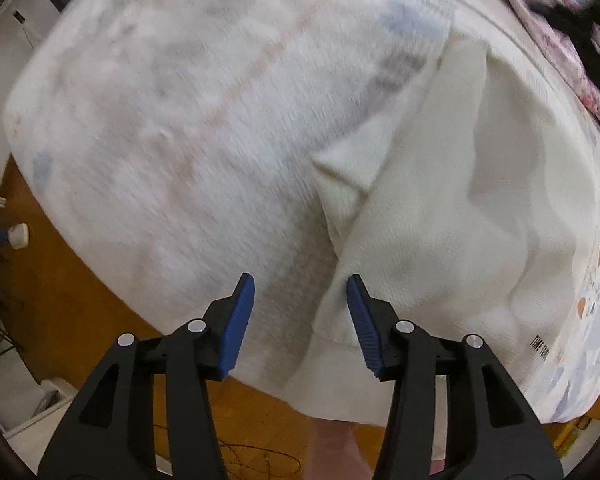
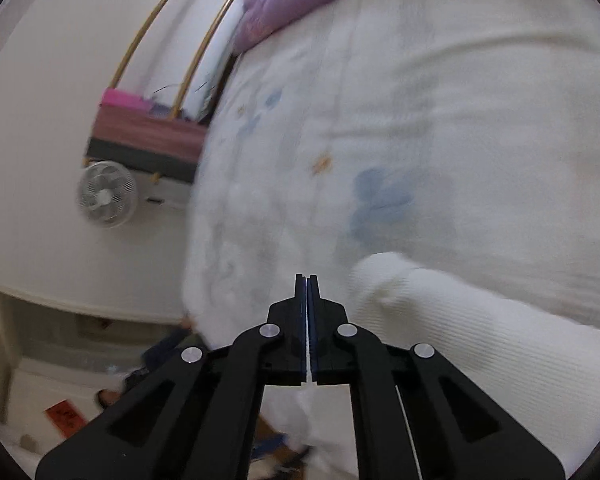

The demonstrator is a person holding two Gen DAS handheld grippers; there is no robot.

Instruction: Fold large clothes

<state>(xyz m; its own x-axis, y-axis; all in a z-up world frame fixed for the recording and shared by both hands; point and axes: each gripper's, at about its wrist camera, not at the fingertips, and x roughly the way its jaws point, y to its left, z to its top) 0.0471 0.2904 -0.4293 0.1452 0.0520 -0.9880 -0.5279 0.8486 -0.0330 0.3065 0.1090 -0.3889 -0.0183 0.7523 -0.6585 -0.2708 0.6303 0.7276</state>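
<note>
A cream ribbed knit garment (image 1: 440, 220) lies crumpled on a white printed bedspread (image 1: 172, 120), its hem hanging over the near edge of the bed. My left gripper (image 1: 301, 294) is open, its blue pads just above the garment's left hem. In the right wrist view, my right gripper (image 2: 307, 280) is shut on a thin edge of the cream garment, which shows as a white sliver between the pads. A rolled part of the garment (image 2: 460, 320) lies to its right on the bedspread (image 2: 380, 120).
Pink patterned cloth (image 1: 560, 40) is piled at the bed's far right. A wooden floor (image 1: 68, 280) with cables lies below the bed edge. In the right wrist view a white fan (image 2: 106, 194), a shelf with pink items (image 2: 148, 128) and a purple quilt (image 2: 284, 4) show.
</note>
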